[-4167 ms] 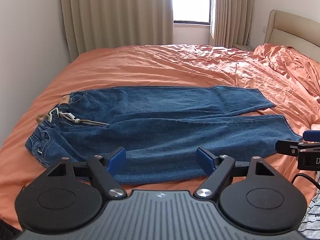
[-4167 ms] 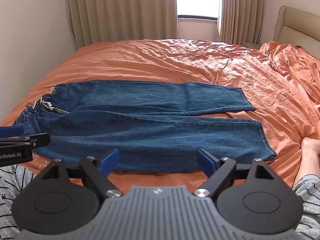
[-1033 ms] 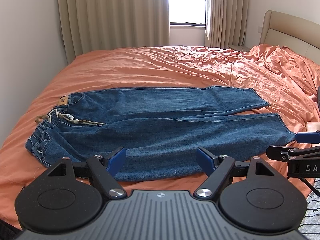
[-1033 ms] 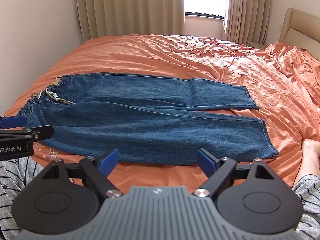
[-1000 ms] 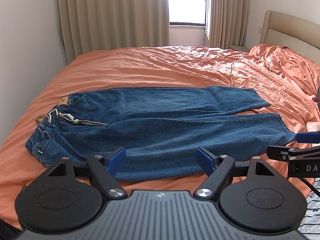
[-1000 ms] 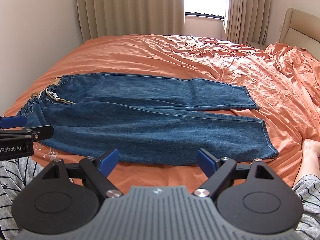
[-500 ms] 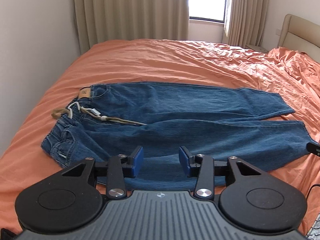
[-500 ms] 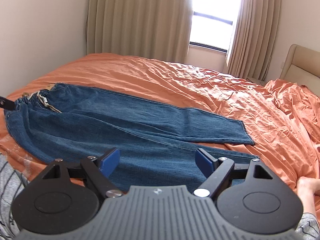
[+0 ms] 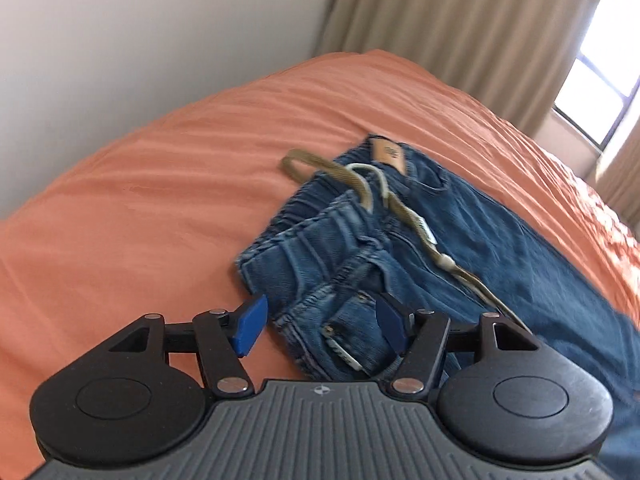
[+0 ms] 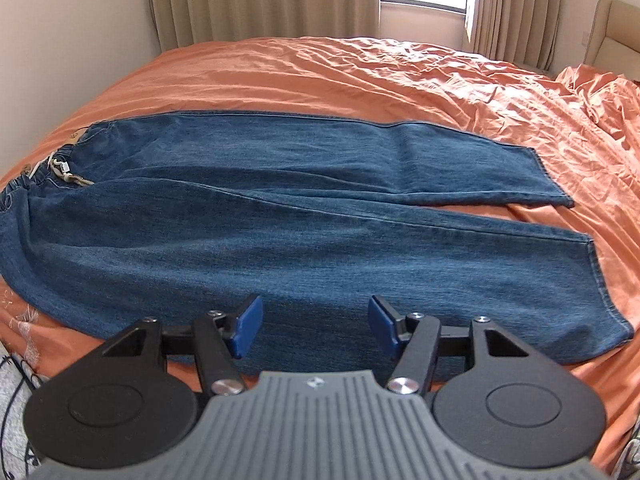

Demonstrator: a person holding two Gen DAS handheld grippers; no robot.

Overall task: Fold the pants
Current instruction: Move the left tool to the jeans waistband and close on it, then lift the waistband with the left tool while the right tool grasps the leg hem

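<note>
Bare orange bedsheet (image 9: 132,208) lies open left of the blue denim pants (image 10: 280,216); a beige wall (image 9: 120,40) and curtains (image 10: 260,0) bound it.

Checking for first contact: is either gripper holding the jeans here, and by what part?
Nothing is held. The left gripper hangs open over the jeans' waistband corner; the right gripper stands open above the near leg. Both have just been changing width, pads pressing nothing.

Blue denim pants (image 10: 280,216) flat and unfolded on the bed, waistband left, legs slightly apart
</note>
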